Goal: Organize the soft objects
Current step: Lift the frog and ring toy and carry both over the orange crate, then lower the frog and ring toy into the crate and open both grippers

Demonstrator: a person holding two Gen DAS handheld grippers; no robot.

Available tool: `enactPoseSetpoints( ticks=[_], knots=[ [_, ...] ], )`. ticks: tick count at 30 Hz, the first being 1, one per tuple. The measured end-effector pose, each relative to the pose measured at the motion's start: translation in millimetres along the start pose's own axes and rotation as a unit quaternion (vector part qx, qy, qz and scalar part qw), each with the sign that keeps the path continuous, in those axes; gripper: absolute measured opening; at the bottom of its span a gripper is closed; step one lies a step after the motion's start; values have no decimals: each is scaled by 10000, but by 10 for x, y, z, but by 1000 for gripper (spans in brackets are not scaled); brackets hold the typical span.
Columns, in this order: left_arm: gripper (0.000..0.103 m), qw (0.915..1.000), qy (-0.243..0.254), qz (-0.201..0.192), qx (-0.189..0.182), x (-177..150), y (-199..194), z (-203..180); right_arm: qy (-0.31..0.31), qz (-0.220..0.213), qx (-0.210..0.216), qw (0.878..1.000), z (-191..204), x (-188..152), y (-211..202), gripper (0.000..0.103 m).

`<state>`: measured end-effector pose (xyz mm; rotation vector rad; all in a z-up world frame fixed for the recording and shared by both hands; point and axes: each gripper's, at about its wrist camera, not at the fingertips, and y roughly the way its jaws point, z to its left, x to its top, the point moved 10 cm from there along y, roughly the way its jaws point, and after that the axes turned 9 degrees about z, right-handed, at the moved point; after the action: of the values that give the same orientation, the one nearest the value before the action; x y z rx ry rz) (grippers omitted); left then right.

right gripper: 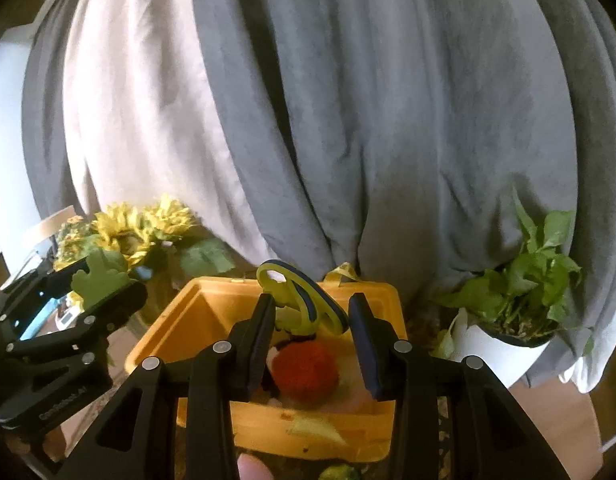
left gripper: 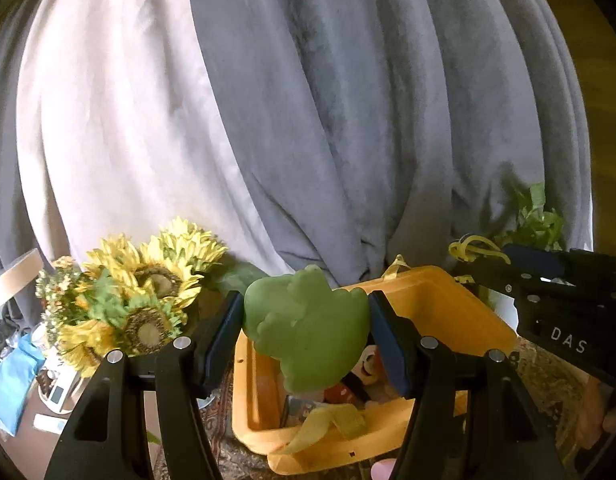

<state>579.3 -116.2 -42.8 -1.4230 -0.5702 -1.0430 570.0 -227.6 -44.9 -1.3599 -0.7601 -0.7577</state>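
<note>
Left tongs (left gripper: pixel 305 332) are clamped on a squishy green frog-shaped foam toy (left gripper: pixel 308 328), hanging right above the open yellow plastic bin (left gripper: pixel 460 312), toward its 9 o'clock side. Right tongs (right gripper: pixel 312 330) grip a yellow-and-blue looped strap toy (right gripper: pixel 303 296) over the middle.

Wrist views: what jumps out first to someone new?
The green toy clamped in the left tongs, held above the yellow bin. Next, the right tongs over that bin with a yellow-blue loop between their fingers; whether they grip it is unclear. Behind hangs a grey curtain, with sunflowers to the left.
</note>
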Motion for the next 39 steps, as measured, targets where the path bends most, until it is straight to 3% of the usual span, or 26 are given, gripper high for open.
enactPoseSetpoints(
  ticks=[11,22,23,27,39],
  knots=[
    [63,9970,-44,747,-179,-123,691,-2,-28,498,-157,9986,-147,28,657,40],
    [63,9892,93,1443,-242,-333,1140,-68,125,1176,10,9930,-251,-125,1102,43],
    [63,9888,94,1467,-243,-336,1158,-63,177,1236,12,9922,-270,-146,1130,46],
    [84,9902,134,1379,-186,-324,1152,-60,254,1313,-15,9910,-304,-182,1170,60],
    [87,9951,-29,989,0,-237,796,6,257,1055,-195,9939,-307,-139,895,60]
  ],
)
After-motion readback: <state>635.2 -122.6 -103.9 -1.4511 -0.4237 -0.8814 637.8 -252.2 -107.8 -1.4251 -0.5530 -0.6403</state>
